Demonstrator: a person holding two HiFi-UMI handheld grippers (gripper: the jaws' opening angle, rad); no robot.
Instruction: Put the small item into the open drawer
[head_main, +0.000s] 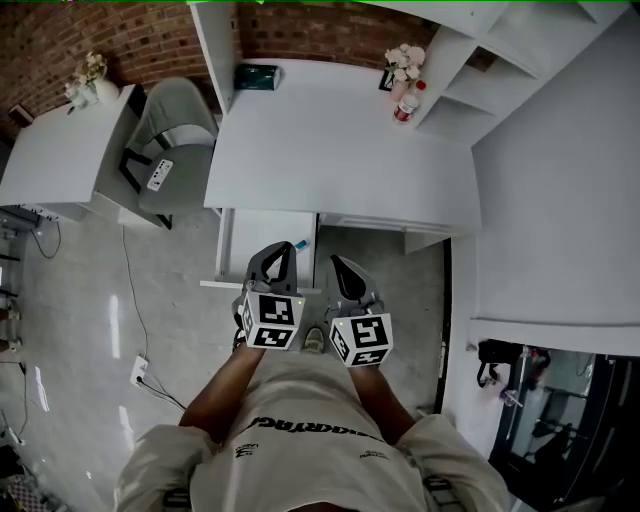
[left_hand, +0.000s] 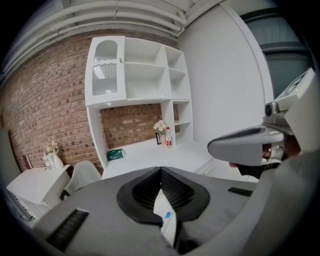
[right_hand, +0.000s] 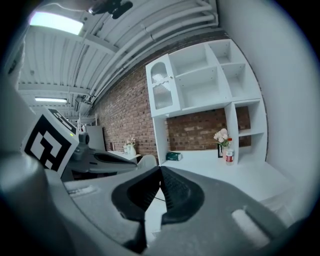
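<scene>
The white drawer (head_main: 262, 232) stands pulled out from under the desk (head_main: 340, 150). A small item with a blue end (head_main: 301, 244) lies at the drawer's right edge, and it shows as a blue spot (left_hand: 167, 215) through the gap behind the left jaws. My left gripper (head_main: 284, 248) hangs over the drawer's right part, shut with nothing between its fingers (left_hand: 161, 170). My right gripper (head_main: 336, 262) is just right of the drawer and above the floor, also shut and holding nothing (right_hand: 160, 168).
On the desk are a green tissue box (head_main: 257, 76), a flower pot (head_main: 404, 62) and a red-capped bottle (head_main: 407, 102). A grey chair (head_main: 175, 140) and a side table (head_main: 60, 150) stand to the left. A white wall unit (head_main: 560, 200) is on the right. A power strip (head_main: 140, 371) lies on the floor.
</scene>
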